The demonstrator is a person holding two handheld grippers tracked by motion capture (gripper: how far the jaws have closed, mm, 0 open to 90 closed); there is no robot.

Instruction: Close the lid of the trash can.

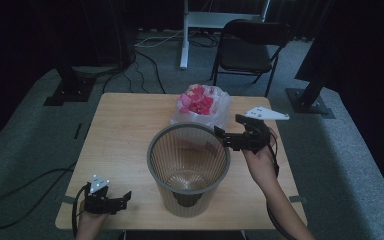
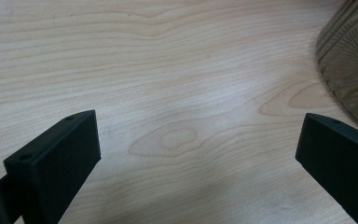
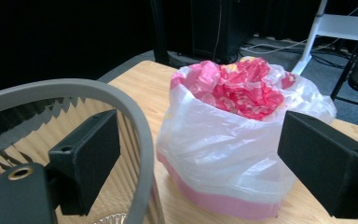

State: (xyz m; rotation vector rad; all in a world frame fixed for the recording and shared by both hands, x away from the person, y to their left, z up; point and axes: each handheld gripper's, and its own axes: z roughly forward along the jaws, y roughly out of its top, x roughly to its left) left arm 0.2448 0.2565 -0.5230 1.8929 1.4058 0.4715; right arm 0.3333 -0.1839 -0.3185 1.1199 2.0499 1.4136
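High view: the right gripper [image 1: 226,137], jaws spread wide and holding nothing, hovers at the rim of the ribbed wastebasket [image 1: 188,167], the filled bag [image 1: 201,106] just beyond it on the table [image 1: 120,135]. The left gripper [image 1: 122,198] rests low, apart.

Left gripper view: jaws wide over bare wood, basket wall [image 2: 349,65] ahead-right.

Right gripper view: the bag [image 3: 233,140] sits between the open jaws; closing on gathered plastic near its mouth, not the contents, looks wisest.
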